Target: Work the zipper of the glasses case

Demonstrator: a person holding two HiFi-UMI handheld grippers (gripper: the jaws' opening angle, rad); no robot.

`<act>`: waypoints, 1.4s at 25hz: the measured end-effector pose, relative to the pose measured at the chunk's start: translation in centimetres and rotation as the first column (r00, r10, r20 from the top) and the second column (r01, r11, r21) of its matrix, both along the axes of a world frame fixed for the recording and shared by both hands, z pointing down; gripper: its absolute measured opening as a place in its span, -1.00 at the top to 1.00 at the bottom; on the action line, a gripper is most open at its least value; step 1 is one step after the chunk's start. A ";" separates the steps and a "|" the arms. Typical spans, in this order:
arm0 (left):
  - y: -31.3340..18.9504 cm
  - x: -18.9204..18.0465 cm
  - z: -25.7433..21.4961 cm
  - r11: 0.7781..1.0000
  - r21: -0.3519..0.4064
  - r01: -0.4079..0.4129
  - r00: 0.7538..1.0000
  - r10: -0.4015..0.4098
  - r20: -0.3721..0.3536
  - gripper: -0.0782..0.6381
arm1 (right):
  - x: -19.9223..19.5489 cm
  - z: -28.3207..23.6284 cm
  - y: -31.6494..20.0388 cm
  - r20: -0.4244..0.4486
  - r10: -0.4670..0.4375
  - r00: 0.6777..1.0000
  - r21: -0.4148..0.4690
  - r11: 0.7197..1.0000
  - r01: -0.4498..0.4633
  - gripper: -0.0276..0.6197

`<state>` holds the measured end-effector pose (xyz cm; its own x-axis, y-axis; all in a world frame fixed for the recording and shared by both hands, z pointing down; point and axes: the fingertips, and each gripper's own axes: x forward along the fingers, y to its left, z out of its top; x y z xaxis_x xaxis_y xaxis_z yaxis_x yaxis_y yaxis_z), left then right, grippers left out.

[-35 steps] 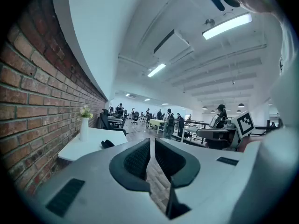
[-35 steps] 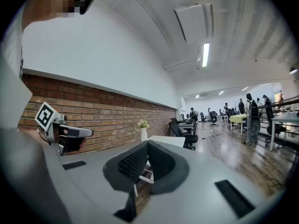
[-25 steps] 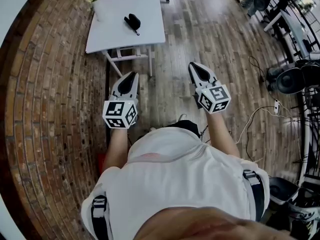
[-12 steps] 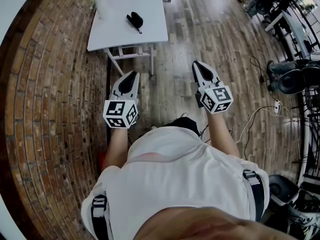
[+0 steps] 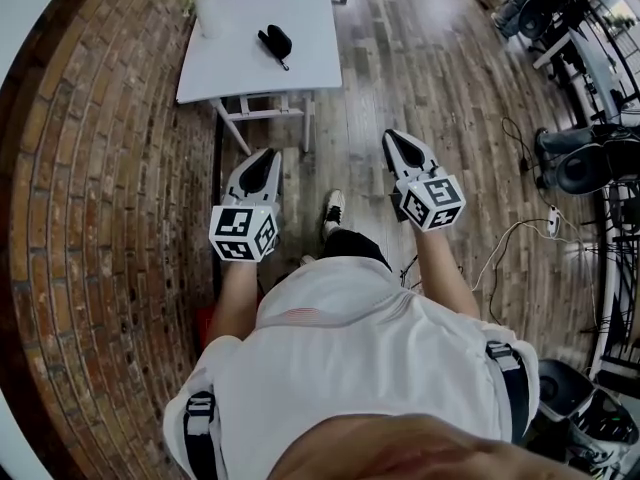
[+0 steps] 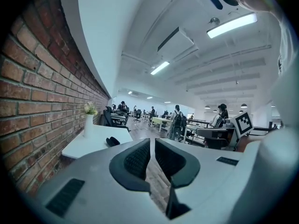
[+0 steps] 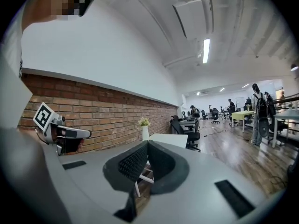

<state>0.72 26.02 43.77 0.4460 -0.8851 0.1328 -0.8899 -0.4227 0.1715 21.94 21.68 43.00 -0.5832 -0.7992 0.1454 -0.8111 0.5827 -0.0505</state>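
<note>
The black glasses case [image 5: 276,41] lies on a small white table [image 5: 240,68] some way ahead of me, beside a white vase [image 5: 208,13] of flowers. In the left gripper view the glasses case [image 6: 112,141] shows as a small dark shape on the table [image 6: 88,143]. My left gripper [image 5: 269,154] and right gripper [image 5: 391,137] are held out over the wooden floor, well short of the table. Both are shut with nothing between the jaws. Close up, the left gripper [image 6: 152,142] and the right gripper [image 7: 147,143] have their pads pressed together.
A brick wall [image 5: 90,218] runs along the left. Cables [image 5: 520,228] and dark equipment [image 5: 585,158] lie on the floor at the right. My shoe [image 5: 333,208] steps forward between the grippers. Desks, chairs [image 7: 184,129] and people [image 6: 177,120] fill the room beyond.
The table and case have drifted slightly right and nearer in the head view. A shoe has come into sight between the grippers. Both grippers stay shut.
</note>
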 end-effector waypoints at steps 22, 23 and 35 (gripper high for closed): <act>-20.4 -2.9 -2.0 0.995 -0.020 0.102 0.994 -0.101 0.045 0.67 | -4.7 -0.7 -22.6 0.034 -0.146 0.989 -0.035 0.988 0.147 0.75; -21.5 -2.8 -1.9 0.994 -0.025 0.105 0.993 -0.104 0.046 0.67 | -4.6 -0.6 -23.9 0.038 -0.148 0.988 -0.040 0.988 0.149 0.75; -31.1 -1.2 -1.8 0.988 -0.056 0.147 0.986 -0.142 0.083 0.67 | -4.2 0.8 -34.8 0.100 -0.188 0.977 -0.082 0.977 0.196 0.75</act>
